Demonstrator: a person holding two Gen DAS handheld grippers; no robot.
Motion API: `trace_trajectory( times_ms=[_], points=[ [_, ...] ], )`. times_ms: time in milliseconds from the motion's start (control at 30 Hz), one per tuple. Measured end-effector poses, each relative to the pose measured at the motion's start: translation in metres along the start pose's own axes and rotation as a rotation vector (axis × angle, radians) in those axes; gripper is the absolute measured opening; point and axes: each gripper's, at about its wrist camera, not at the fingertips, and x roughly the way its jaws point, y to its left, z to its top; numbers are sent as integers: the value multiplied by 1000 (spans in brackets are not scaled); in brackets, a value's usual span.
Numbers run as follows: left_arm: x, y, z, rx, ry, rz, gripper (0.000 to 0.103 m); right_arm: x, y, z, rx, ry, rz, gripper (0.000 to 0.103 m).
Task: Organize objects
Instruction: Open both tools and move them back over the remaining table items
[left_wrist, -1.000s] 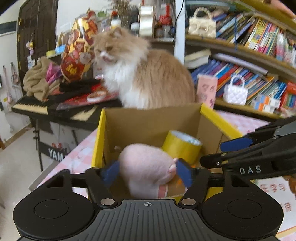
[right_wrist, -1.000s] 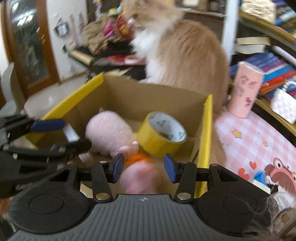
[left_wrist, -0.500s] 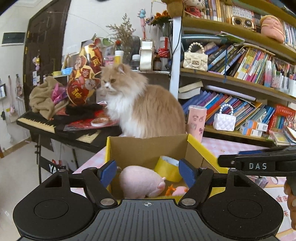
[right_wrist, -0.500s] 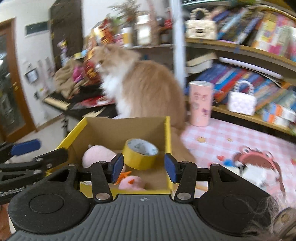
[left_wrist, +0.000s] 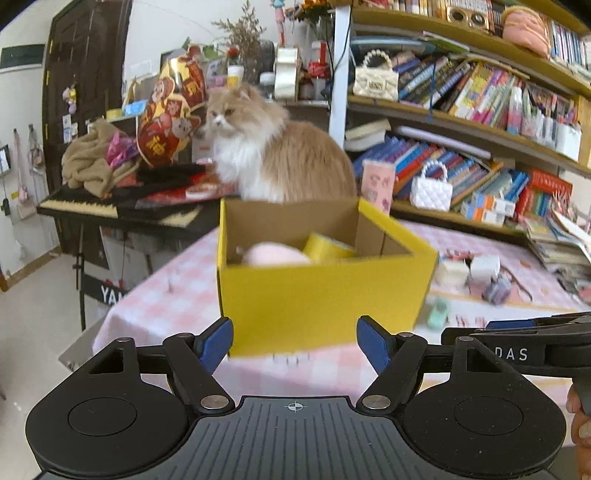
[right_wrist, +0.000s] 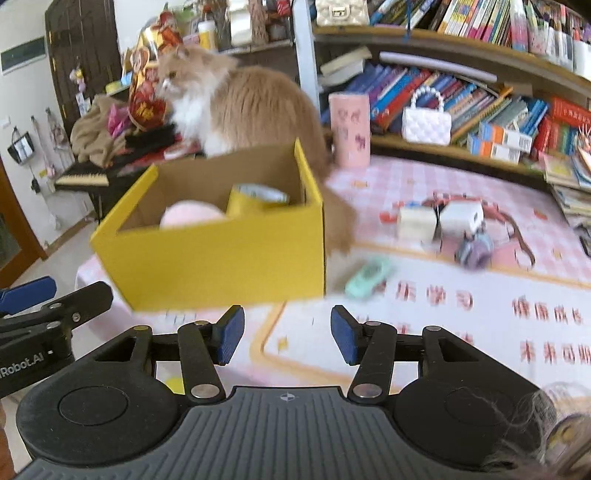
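A yellow cardboard box (left_wrist: 317, 295) (right_wrist: 221, 258) stands on the pink checked tablecloth (left_wrist: 166, 295). Inside it lie a pink plush toy (left_wrist: 275, 254) (right_wrist: 190, 214) and a roll of yellow tape (left_wrist: 327, 247) (right_wrist: 256, 201). My left gripper (left_wrist: 294, 343) is open and empty, a short way in front of the box. My right gripper (right_wrist: 287, 334) holds nothing between its fingers and its jaws are opening; it sits in front of the box's right corner. A mint toy car (right_wrist: 369, 275) (left_wrist: 437, 312) lies on the printed mat right of the box.
A long-haired cat (left_wrist: 273, 155) (right_wrist: 236, 103) sits right behind the box. A pink cup (right_wrist: 349, 127), two small white boxes (right_wrist: 439, 219) and a purple toy (right_wrist: 474, 251) lie on the cloth. Bookshelves (left_wrist: 480, 110) fill the right; a keyboard piano (left_wrist: 110, 210) stands left.
Both grippers have drawn back from inside the box to a spot in front of it. The plush toys they hovered over stay in the box. The right view has swung toward the table's right.
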Motion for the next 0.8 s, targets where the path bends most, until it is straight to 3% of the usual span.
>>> trace_trajectory(
  times_ms=[233,333,400,800],
  points=[
    [-6,1,-20,18,66,17,75,-8,6,-30,15,45,-34,50],
    [-8,1,-26,17,92,5,75,-10,8,-40,34,64,-85,58],
    [-8,-1,-30,25,108,-2,81,-12,10,-45,30,71,-110,58],
    [-6,-22,-34,59,115,-103,84,-27,-4,-55,74,86,-202,62]
  ],
)
